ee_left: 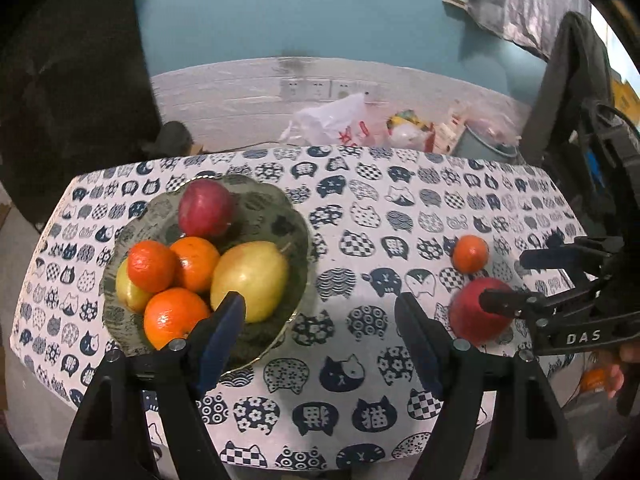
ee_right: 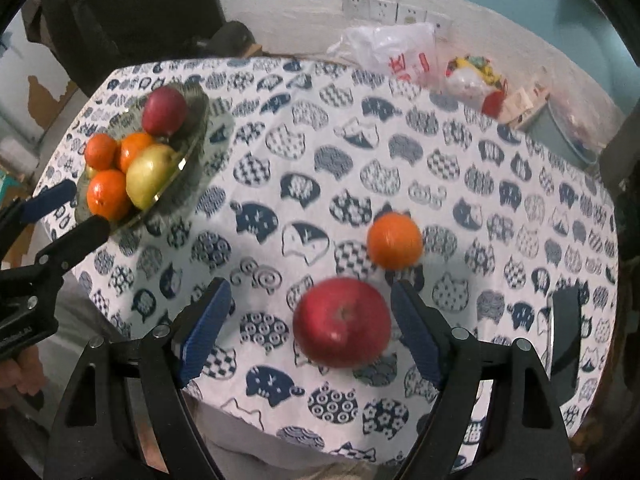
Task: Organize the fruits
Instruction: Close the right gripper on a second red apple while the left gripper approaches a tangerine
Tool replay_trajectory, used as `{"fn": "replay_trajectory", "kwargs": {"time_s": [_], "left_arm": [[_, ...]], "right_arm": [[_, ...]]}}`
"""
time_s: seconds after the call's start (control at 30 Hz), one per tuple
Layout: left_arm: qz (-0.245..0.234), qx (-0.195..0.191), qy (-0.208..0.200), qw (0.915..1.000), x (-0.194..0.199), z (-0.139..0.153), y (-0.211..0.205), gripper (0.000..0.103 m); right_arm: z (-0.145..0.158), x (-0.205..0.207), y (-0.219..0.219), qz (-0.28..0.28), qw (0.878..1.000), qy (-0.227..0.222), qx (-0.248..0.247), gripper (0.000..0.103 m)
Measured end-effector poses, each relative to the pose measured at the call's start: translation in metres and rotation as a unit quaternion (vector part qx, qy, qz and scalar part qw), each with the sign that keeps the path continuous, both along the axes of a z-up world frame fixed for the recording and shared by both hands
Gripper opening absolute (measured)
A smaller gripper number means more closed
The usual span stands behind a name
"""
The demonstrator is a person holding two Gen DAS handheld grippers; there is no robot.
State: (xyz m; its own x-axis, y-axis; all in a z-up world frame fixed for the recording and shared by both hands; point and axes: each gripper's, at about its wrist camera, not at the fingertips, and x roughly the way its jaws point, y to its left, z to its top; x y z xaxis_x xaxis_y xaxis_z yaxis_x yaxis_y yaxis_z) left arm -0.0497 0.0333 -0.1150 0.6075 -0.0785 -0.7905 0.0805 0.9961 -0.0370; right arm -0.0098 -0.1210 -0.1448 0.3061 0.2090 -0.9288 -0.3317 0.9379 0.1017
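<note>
Sitting at the left of the worktop (ee_left: 360, 208), a scalloped dark glass bowl (ee_left: 276, 204) holds a smooth dark-red apple (ee_left: 205, 208), three glossy oranges w/ dimpled skin, a yellow pear (ee_left: 250, 274) and another yellow fruit, partly hidden. Left gripper (ee_left: 320, 320) hovers just beside the bowl's near rim, jaws released, nothing between them. Worktop is round, covered w/ a white cloth printed w/ navy cat heads. To the right, a loose orange (ee_right: 395, 241) lies near a round red apple (ee_right: 342, 322), which sits btw. the spread jaws of the right gripper (ee_right: 308, 318), pads not touching it. Behind: white brick wall w/ sockets, teal paint above, a crumpled plastic bag (ee_right: 394, 50), a grey bin.
</note>
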Motion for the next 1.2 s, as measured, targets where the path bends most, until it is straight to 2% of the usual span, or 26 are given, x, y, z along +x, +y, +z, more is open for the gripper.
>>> {"fn": "replay_trajectory", "kwargs": {"time_s": [0.3, 0.47, 0.77, 0.83, 1.03, 1.2], "left_arm": [[-0.03, 0.016, 0.023, 0.9992, -0.002, -0.016, -0.02, 0.079], [-0.042, 0.036, 0.023, 0.9982, 0.0, -0.021, -0.029, 0.079], [-0.039, 0.035, 0.028, 0.9982, 0.007, -0.026, -0.031, 0.079], [-0.037, 0.033, 0.028, 0.9984, 0.009, -0.026, -0.03, 0.079], [-0.035, 0.029, 0.025, 0.9986, 0.014, -0.024, -0.034, 0.079], [-0.038, 0.028, 0.022, 0.9986, 0.02, -0.024, -0.041, 0.079]], "right_arm": [[-0.042, -0.004, -0.014, -0.013, 0.999, 0.046, -0.015, 0.083], [-0.057, -0.002, -0.015, -0.009, 0.998, 0.056, -0.019, 0.083], [-0.066, 0.004, -0.015, -0.005, 0.998, 0.058, -0.015, 0.082], [-0.07, 0.006, -0.013, -0.006, 0.998, 0.059, -0.022, 0.078], [-0.072, 0.008, -0.012, -0.002, 0.998, 0.06, -0.025, 0.076], [-0.055, 0.003, -0.025, -0.009, 0.999, 0.04, -0.017, 0.076]]}}
